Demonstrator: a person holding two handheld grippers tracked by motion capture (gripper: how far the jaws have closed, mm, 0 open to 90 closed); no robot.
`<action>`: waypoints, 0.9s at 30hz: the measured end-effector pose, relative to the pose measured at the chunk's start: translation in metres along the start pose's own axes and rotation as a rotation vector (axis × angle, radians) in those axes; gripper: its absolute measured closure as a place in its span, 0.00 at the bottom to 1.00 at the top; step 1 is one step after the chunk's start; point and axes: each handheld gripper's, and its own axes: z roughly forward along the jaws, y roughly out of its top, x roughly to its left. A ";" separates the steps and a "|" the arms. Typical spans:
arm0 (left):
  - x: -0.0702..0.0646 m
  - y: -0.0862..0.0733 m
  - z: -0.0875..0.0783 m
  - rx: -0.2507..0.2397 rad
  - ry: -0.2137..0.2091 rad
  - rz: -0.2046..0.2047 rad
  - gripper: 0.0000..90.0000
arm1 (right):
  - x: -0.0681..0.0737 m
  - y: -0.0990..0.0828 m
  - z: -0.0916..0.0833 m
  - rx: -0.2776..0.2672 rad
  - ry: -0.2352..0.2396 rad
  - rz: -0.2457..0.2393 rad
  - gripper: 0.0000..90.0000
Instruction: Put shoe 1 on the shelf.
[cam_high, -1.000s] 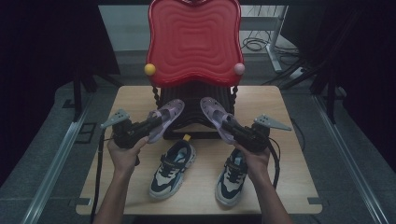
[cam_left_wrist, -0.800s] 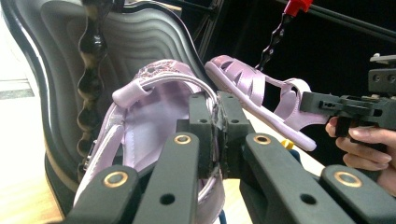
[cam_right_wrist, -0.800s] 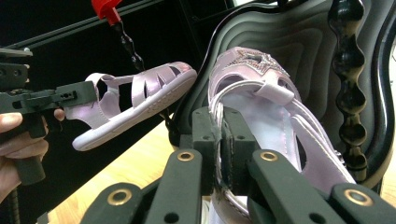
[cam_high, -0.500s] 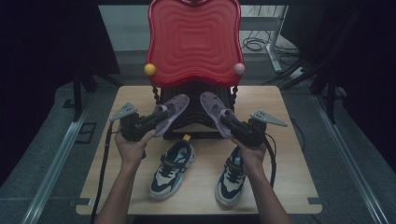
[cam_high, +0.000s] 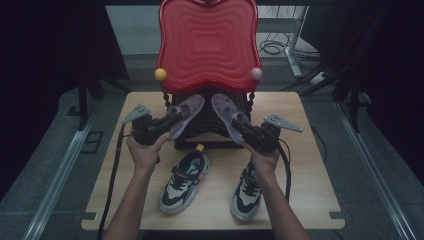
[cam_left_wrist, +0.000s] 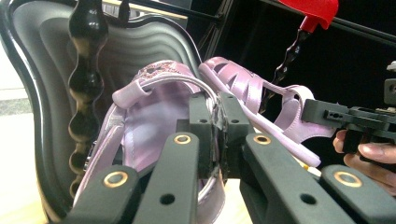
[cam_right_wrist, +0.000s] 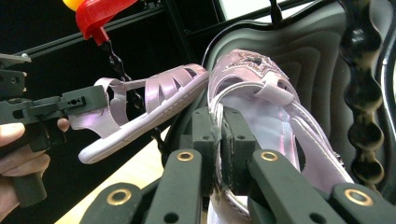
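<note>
Two purple sandals are held above the table (cam_high: 310, 165), before the red-and-black rack (cam_high: 207, 45) at its far edge. Left gripper (cam_high: 170, 119) jaws clamp the left sandal (cam_high: 184, 112) heel strap; right gripper (cam_high: 244, 125) jaws clamp the right sandal (cam_high: 226, 112) heel strap. Two sneakers (cam_high: 185, 181) rest near the near edge.

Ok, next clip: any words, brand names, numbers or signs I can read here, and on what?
None can be read.
Purple sandals, seen close in both gripper views: no print, only a glittery patch on the toe.
Sneakers on the table: any logo is too small and blurred to tell.
Red rack top: a wavy relief, no lettering.
</note>
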 end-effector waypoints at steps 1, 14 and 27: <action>0.000 0.001 0.001 -0.003 0.000 0.001 0.96 | 0.001 0.001 0.002 -0.003 0.000 0.000 0.95; 0.003 0.003 0.012 -0.051 0.021 0.006 0.96 | -0.003 0.003 0.014 -0.030 -0.028 0.027 0.95; 0.003 0.001 0.032 -0.063 0.038 0.013 0.96 | -0.004 0.006 0.031 -0.039 -0.086 0.018 0.95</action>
